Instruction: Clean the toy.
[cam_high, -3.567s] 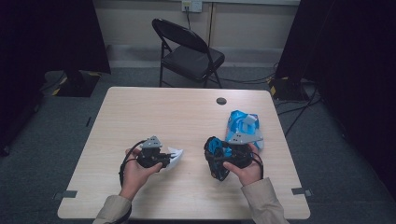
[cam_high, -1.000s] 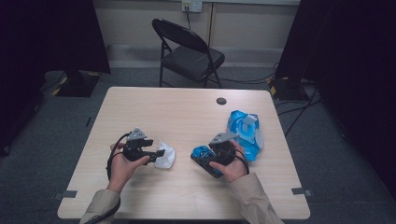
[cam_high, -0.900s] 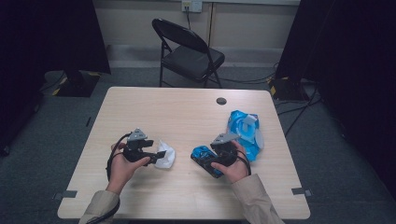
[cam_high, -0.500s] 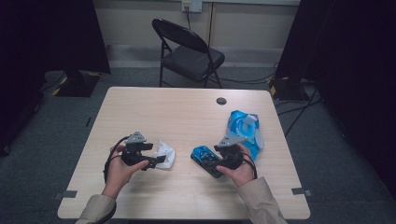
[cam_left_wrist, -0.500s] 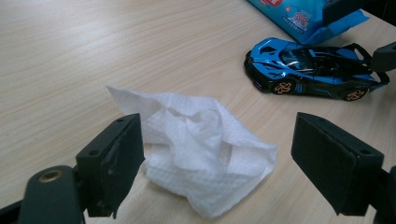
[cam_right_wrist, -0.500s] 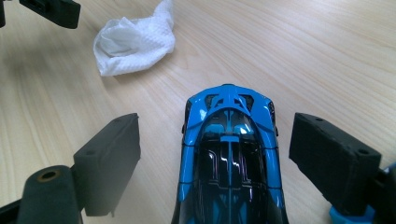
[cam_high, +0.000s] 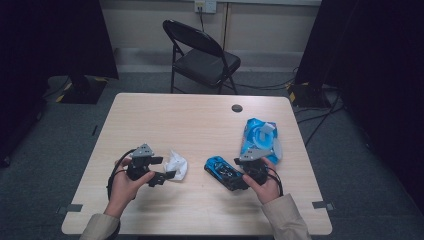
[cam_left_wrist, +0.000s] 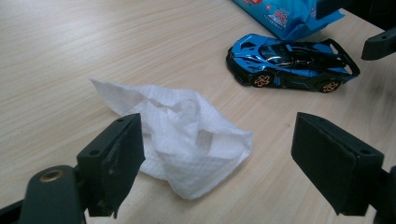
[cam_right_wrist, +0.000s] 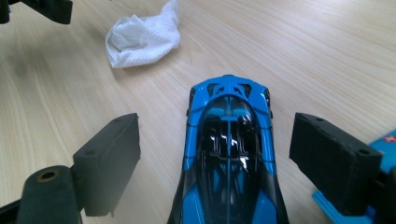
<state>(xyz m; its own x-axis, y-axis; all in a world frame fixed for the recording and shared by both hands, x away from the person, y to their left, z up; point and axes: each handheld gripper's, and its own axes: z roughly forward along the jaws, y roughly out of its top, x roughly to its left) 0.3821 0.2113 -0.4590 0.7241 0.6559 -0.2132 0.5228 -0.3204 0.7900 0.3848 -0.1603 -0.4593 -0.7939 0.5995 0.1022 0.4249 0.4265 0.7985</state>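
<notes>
A blue and black toy car (cam_high: 221, 171) (cam_right_wrist: 229, 154) lies on the wooden table (cam_high: 200, 125). My right gripper (cam_high: 239, 176) (cam_right_wrist: 215, 140) is open, its jaws either side of the car's rear without touching it; they have just been opening. A crumpled white wipe (cam_high: 176, 165) (cam_left_wrist: 187, 135) lies on the table in front of my left gripper (cam_high: 167, 173) (cam_left_wrist: 217, 135). That gripper is open as well and its jaws have just been opening, with the wipe's near edge low between them, untouched. The left gripper view shows the car (cam_left_wrist: 292, 60) farther off.
A blue pack of wipes (cam_high: 260, 137) (cam_left_wrist: 285, 14) lies at the table's right, just behind my right hand. A dark round cable hole (cam_high: 237, 107) marks the far side. Behind the table stands a black folding chair (cam_high: 202, 55).
The car and the wipe, held up close together before, now lie apart on the table. My right hand has drawn back a little to the right from the car.
</notes>
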